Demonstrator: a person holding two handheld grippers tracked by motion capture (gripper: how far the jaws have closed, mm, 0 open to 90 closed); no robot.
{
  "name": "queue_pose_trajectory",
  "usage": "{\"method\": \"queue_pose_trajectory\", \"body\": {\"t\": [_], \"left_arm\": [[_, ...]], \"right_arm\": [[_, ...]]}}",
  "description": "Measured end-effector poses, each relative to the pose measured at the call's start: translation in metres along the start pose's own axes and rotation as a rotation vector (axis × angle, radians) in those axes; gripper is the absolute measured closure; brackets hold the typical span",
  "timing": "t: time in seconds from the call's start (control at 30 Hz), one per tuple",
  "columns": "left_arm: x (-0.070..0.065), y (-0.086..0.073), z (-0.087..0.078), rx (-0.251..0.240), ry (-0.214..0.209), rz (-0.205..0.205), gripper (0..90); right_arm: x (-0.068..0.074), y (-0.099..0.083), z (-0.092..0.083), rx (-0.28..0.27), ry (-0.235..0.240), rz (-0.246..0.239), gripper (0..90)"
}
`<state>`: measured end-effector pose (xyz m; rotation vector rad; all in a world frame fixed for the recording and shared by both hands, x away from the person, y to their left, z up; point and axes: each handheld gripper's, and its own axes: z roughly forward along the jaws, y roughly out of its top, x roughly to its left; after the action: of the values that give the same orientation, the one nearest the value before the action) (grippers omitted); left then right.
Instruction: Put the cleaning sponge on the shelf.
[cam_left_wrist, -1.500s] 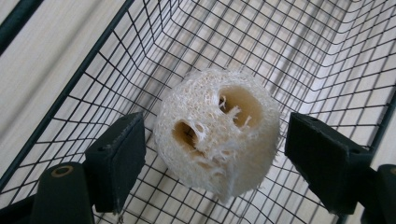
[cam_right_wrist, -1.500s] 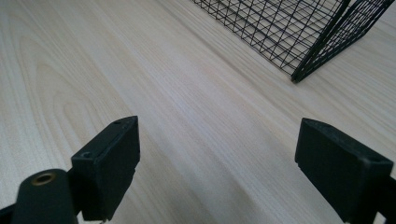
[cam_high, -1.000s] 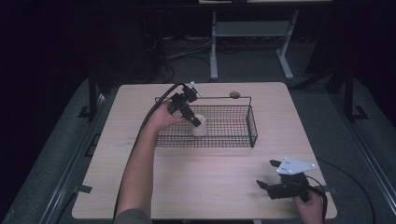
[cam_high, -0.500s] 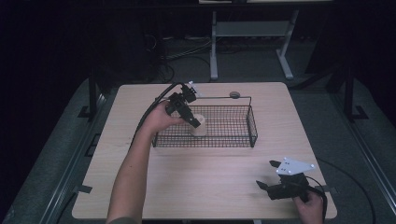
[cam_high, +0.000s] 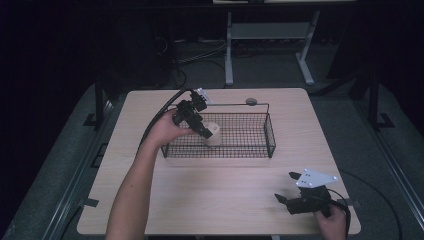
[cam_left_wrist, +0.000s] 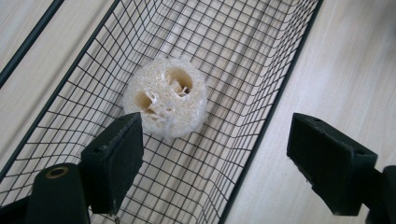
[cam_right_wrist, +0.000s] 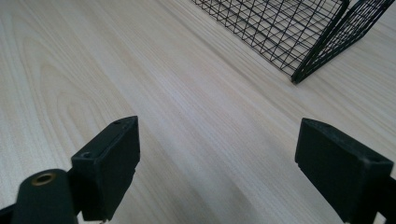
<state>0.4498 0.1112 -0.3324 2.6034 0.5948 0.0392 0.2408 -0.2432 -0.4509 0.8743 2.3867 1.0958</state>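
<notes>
A pale round loofah piece (cam_high: 213, 134) (cam_left_wrist: 165, 96) with holes in its top rests on the floor of a black wire basket (cam_high: 250, 148) (cam_left_wrist: 261, 121), toward its left end. My left gripper (cam_high: 202, 131) (cam_left_wrist: 215, 161) hovers just above it, open, its jaws apart and free of the loofah. Down at the table's front right corner my right gripper (cam_high: 286, 189) (cam_right_wrist: 229, 170) is open above bare wood, with nothing between its jaws. A corner of the basket (cam_right_wrist: 299, 42) lies ahead of it.
A small dark round disc (cam_high: 251, 101) lies on the wooden table (cam_high: 200, 195) behind the basket. A cable (cam_high: 160, 117) trails from the left gripper off the table's left. A metal stand (cam_high: 270, 35) is on the floor beyond the table.
The left forearm has shifted slightly left; the left gripper stays over the loofah in the basket. The right gripper has not moved.
</notes>
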Motion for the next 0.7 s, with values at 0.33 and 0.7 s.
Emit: {"method": "queue_pose_trajectory", "body": {"t": [0.33,0.7], "left_arm": [[-0.010,-0.014,-0.006,-0.021,0.002,0.010,18.5],[-0.017,-0.033,-0.012,-0.042,0.005,-0.004,18.5]], "right_arm": [[0.000,0.000,0.001,0.008,-0.005,-0.012,13.5],[0.000,0.000,0.002,0.011,-0.008,-0.010,13.5]]}}
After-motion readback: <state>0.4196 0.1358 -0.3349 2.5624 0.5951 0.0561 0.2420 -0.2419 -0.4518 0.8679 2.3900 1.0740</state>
